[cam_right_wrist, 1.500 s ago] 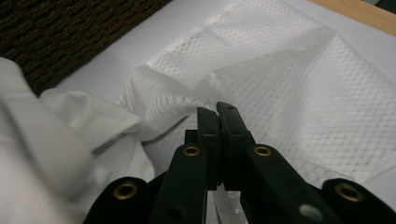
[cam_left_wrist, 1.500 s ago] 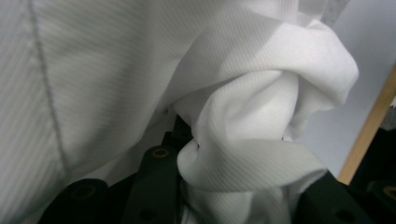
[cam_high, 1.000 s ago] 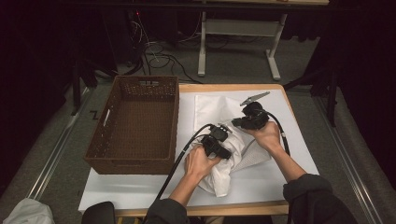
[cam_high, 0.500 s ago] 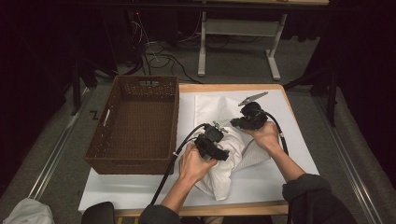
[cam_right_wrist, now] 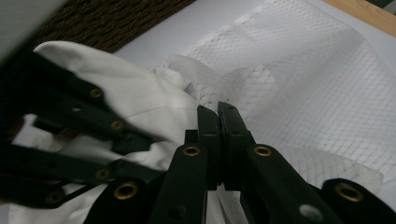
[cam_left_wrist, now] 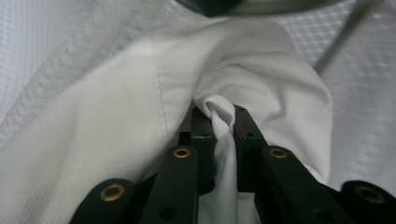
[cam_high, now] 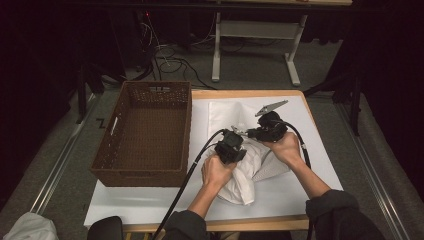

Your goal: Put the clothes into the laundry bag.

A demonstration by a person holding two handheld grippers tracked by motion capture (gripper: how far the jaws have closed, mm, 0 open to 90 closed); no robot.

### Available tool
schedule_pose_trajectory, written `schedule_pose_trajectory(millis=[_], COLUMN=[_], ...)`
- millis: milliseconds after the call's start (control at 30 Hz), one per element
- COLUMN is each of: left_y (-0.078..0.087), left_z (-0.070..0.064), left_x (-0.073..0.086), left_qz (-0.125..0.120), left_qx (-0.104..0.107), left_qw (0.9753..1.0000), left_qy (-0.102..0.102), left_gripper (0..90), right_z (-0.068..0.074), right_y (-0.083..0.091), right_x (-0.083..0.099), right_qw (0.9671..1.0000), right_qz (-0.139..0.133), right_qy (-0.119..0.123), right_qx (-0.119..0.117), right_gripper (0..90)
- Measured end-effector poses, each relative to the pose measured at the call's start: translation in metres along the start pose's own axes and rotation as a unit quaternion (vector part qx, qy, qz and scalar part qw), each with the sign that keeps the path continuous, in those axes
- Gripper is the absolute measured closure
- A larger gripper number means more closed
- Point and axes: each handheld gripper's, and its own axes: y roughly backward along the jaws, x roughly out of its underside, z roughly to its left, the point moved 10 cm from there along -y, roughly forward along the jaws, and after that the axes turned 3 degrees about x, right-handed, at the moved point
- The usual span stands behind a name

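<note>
Item, nearest the person: white shirt [cam_high: 240, 172], cotton, bunched in a heap on the white-covered surface [cam_high: 150, 200], near its front-centre, just right of the basket. Left claw [cam_high: 235, 145]: jaws clamped on a raised fold of the shirt, cloth visibly pinched between them in the left gripper view [cam_left_wrist: 224, 121]. Right claw [cam_high: 240, 132]: jaws pressed together on the edge of a white mesh bag [cam_right_wrist: 299, 93], with a sliver of netting apparently caught between them; the two claws sit close together above the heap. Mesh bag: laundry type, lying flat and partly under the shirt, extending toward the far right of the surface [cam_high: 225, 112]. Wicker basket [cam_high: 145, 135]: brown, rectangular, holding nothing, on the left side of the surface, apart from both claws. Beyond: floor with cables [cam_high: 170, 65] and a white frame leg [cam_high: 217, 50]. Step in hand, as judged: holding the bag's edge while the shirt is gathered for loading. Next move likely calls for lifting the mesh edge to open the mouth, then feeding the pinched fold inside without letting the cloth slip.
</note>
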Motion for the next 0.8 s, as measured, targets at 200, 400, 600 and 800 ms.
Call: schedule_pose_trajectory(millis=[200,400,600,800], left_y=[0.005,0.042,0.064,0.057], left_z=[-0.002,-0.002,0.011,0.035], left_x=[0.001,0.002,-0.010,-0.010], left_qz=[0.010,0.004,-0.014,0.008], left_qx=[-0.019,-0.038,-0.062,-0.084], left_qw=[0.9996,0.9983,0.9975,0.9962], left_qy=[-0.018,-0.044,-0.033,-0.020], left_gripper=[57.2,44.1,37.7,35.4], right_z=[-0.002,-0.005,-0.006,-0.007], right_y=[-0.004,0.000,0.004,0.003], right_x=[0.011,0.011,0.010,0.010], right_qw=[0.9999,0.9998,0.9999,0.9998], right_qz=[0.012,0.001,-0.004,0.000], right_qy=[-0.004,-0.017,-0.007,-0.013], right_qx=[0.005,0.010,0.013,0.013], right_gripper=[90.0,90.0,90.0,90.0])
